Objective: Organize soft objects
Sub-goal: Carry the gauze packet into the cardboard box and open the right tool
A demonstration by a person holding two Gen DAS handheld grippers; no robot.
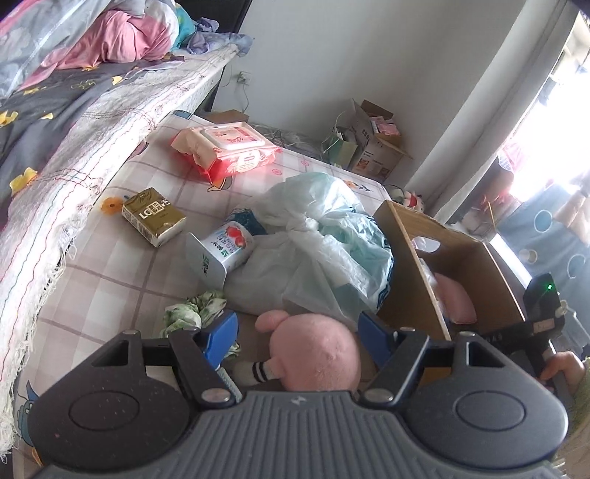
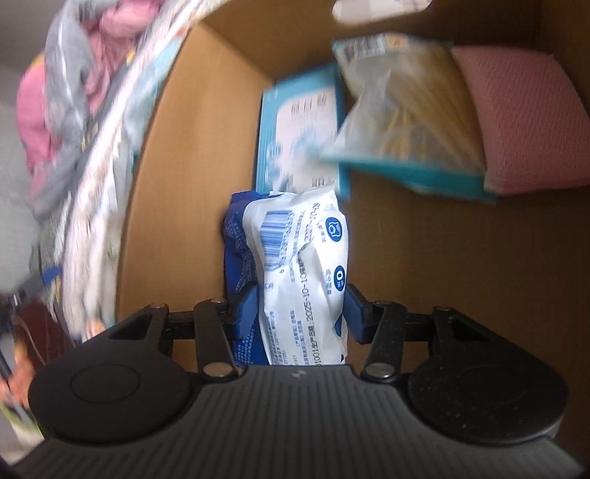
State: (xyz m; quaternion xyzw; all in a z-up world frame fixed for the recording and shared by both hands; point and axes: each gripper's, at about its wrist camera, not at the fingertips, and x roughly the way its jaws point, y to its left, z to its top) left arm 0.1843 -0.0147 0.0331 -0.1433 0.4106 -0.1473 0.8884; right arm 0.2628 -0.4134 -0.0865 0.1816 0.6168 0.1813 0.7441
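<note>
Along the left, a bed (image 1: 92, 147) with a frayed white edge, spread with a dark sheet (image 1: 55, 99) printed in yellow flowers. Heaped on top – a pink bundle (image 1: 121, 40) under a pale quilt (image 1: 33, 33). Below the bed, a checked mat (image 1: 110, 280) across the floor. On the grey wall (image 1: 332, 48) behind, a socket (image 1: 243, 78) with a cord hanging down. In the far corner, an open cardboard carton (image 1: 376, 147), a green paper bag (image 1: 341, 149) just beside it. To the right, a bright window (image 1: 545, 129) – beneath it a blue cloth (image 1: 553, 228) with circles and a paper cup (image 1: 528, 256). Same bedding, blurred, in the right wrist view.
</note>
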